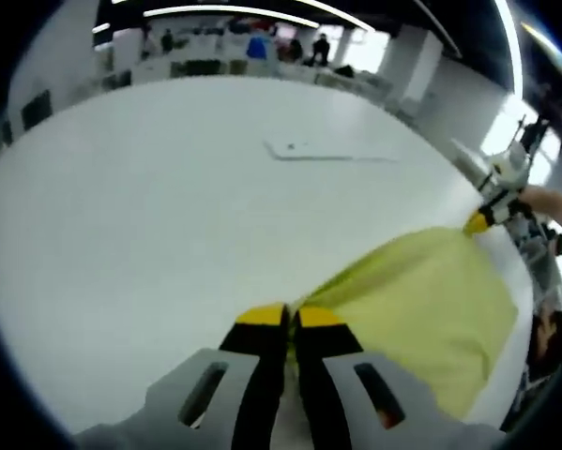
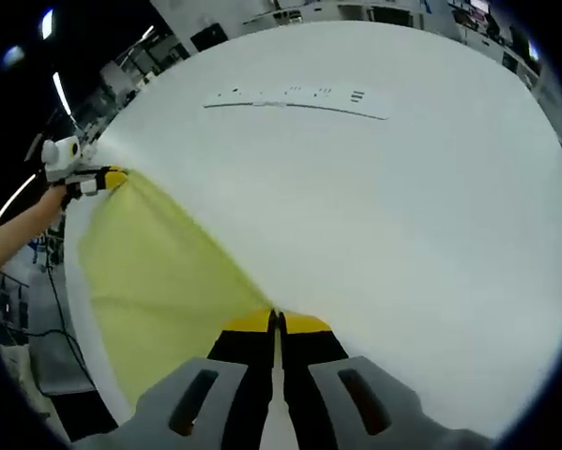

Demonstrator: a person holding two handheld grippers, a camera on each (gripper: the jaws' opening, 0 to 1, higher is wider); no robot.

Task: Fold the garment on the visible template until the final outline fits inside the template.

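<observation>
Left hand-held gripper (image 1: 291, 317): its jaws are pressing together on one corner of the yellow-green garment (image 1: 431, 309), the yellow tips pointing forward over the white bench (image 1: 168, 206).
Right hand-held gripper (image 2: 276, 322): its jaws are closing tight on another corner of the garment (image 2: 159, 291), with the cloth running away to its left.
Garment: it is stretching taut between the two hand-held grippers, spreading to the right of the left one and to the left of the right one, partly hanging past the near bench edge.
Hand pose: in the left gripper view, the right hand-held gripper (image 1: 478, 223) is reaching in from the far right, a bare forearm (image 1: 557, 204) trailing behind it; in the right gripper view, the left hand-held gripper (image 2: 116, 177) is coming in from the far left with a hand (image 2: 51, 199) gripping it.
Template: a thin pale sheet (image 1: 329, 149) is lying flat on the bench well ahead of both hand-held grippers (image 2: 295, 99), apart from the garment.
Left gripper view extra: people are standing at far tables (image 1: 262, 52) beyond the bench.
Right gripper view extra: faint markings are showing on the sheet, too small to read.
</observation>
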